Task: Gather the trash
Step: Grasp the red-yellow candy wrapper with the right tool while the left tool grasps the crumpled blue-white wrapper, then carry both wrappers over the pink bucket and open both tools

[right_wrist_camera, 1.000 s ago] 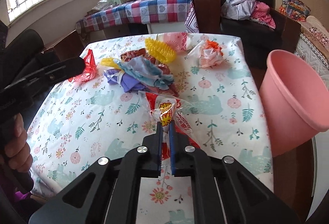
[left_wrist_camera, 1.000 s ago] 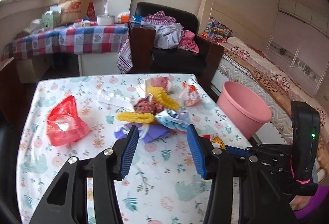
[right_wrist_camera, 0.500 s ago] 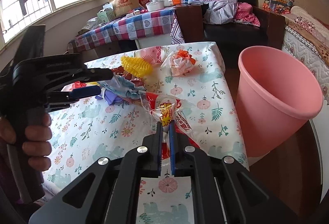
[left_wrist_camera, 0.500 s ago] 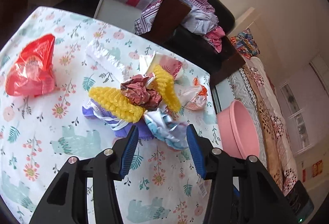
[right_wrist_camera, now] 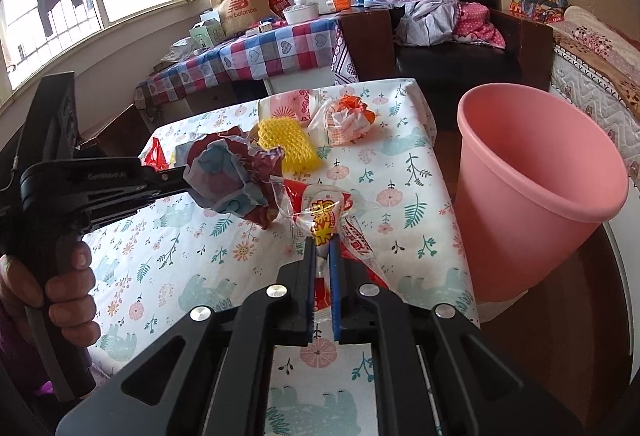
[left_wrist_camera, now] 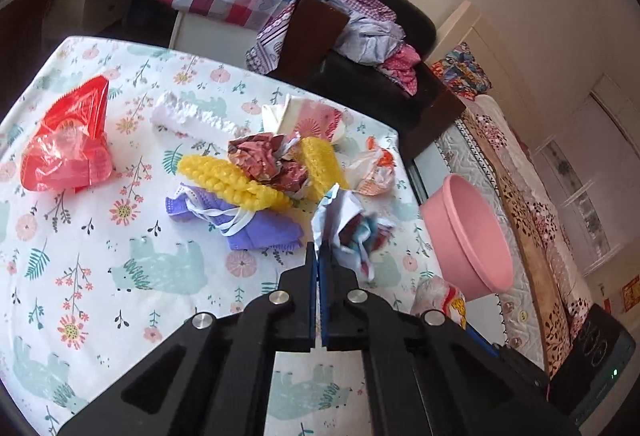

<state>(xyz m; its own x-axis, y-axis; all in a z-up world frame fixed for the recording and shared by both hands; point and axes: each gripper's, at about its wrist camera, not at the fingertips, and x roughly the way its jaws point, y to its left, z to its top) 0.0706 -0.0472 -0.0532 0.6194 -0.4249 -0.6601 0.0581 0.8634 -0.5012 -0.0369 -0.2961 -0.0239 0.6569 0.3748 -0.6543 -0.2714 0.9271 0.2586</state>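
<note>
- The table [left_wrist_camera: 100, 276] wears a smooth white cloth printed with flowers, leaves and pale green bears.
- The pink bin [right_wrist_camera: 532, 171], smooth plastic and tapering to its base, stands off the table's right edge, its round mouth tilted toward the table.
- A crinkly red plastic bag [left_wrist_camera: 68, 151] lies near the left edge.
- A knobbly yellow net [left_wrist_camera: 232, 179] lies mid-table, long axis slanting from upper left to lower right, over a soft purple cloth [left_wrist_camera: 256, 232].
- The left gripper [left_wrist_camera: 319, 256] has its jaws clamped on a crumpled blue, white and dark red paper wad [left_wrist_camera: 352, 228], held above the table's right part.
- The right gripper [right_wrist_camera: 321, 252] pinches a glossy clear-and-red snack wrapper [right_wrist_camera: 320, 211] near the front right corner, beside the bin.
</note>
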